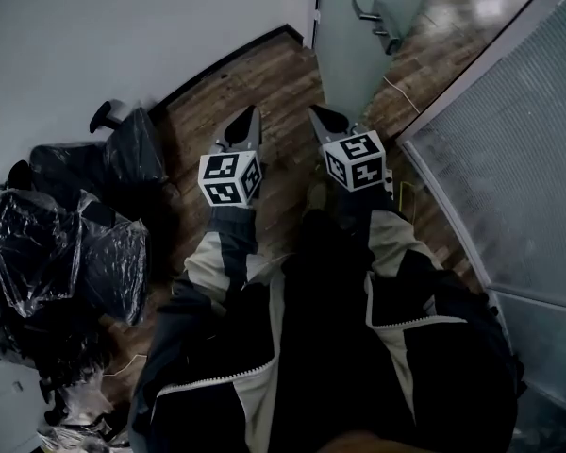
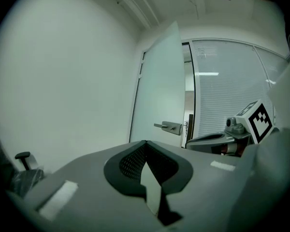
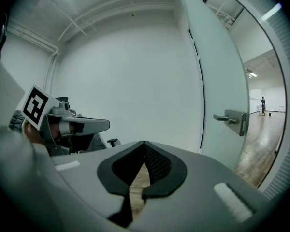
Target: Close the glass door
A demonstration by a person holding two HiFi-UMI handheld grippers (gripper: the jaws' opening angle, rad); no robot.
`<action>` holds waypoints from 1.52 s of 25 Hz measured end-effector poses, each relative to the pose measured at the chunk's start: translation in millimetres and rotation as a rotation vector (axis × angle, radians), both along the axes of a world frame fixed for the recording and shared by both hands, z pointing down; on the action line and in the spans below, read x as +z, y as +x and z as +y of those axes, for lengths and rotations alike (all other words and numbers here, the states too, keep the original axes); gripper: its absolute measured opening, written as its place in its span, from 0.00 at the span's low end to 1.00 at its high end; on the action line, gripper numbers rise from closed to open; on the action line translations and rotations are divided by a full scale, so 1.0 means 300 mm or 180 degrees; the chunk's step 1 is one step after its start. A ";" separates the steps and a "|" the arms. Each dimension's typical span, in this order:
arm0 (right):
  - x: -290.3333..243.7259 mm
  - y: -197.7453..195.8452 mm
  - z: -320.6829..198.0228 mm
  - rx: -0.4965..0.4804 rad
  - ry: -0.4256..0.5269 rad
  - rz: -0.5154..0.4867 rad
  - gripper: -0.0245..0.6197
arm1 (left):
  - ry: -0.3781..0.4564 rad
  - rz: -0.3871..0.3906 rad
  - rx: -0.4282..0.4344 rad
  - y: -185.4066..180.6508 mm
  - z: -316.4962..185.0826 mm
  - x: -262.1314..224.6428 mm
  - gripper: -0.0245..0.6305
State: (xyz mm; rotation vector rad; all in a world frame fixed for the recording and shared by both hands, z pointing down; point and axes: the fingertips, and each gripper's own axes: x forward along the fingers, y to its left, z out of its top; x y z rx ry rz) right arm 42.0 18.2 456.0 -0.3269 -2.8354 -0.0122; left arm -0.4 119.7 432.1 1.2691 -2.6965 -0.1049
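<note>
The frosted glass door (image 1: 358, 36) stands open ahead, its metal lever handle (image 1: 373, 14) facing me. My left gripper (image 1: 253, 111) and right gripper (image 1: 313, 111) point forward side by side, short of the door, both shut with nothing held. In the left gripper view the door (image 2: 162, 91) and handle (image 2: 168, 126) lie beyond my shut jaw tips (image 2: 145, 142), with the right gripper (image 2: 189, 142) at the right. In the right gripper view the door (image 3: 217, 81) and handle (image 3: 232, 118) are to the right of my jaw tips (image 3: 143, 142).
Black office chairs wrapped in plastic (image 1: 66, 243) crowd the left side against a white wall (image 1: 123, 26). A glass partition with blinds (image 1: 528, 159) runs along the right. Wooden floor (image 1: 274, 74) leads to the doorway. My dark jacket sleeves fill the lower head view.
</note>
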 end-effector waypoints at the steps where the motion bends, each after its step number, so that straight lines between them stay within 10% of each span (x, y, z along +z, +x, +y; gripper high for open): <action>1: 0.001 -0.049 -0.008 -0.0010 -0.0002 -0.0009 0.05 | 0.0016 0.0007 0.0015 -0.041 -0.010 0.009 0.04; 15: -0.050 -0.711 -0.383 -0.0210 -0.0085 -0.0082 0.05 | -0.0114 0.0046 -0.0076 -0.644 -0.449 -0.014 0.04; 26: -0.061 -0.945 -0.566 0.0219 -0.0249 -0.0048 0.05 | -0.0148 0.0098 0.0084 -0.934 -0.550 0.019 0.04; 38: -0.117 -0.934 -0.744 0.1809 -0.0151 -0.0190 0.05 | -0.0067 0.0057 0.2000 -1.012 -0.943 0.013 0.04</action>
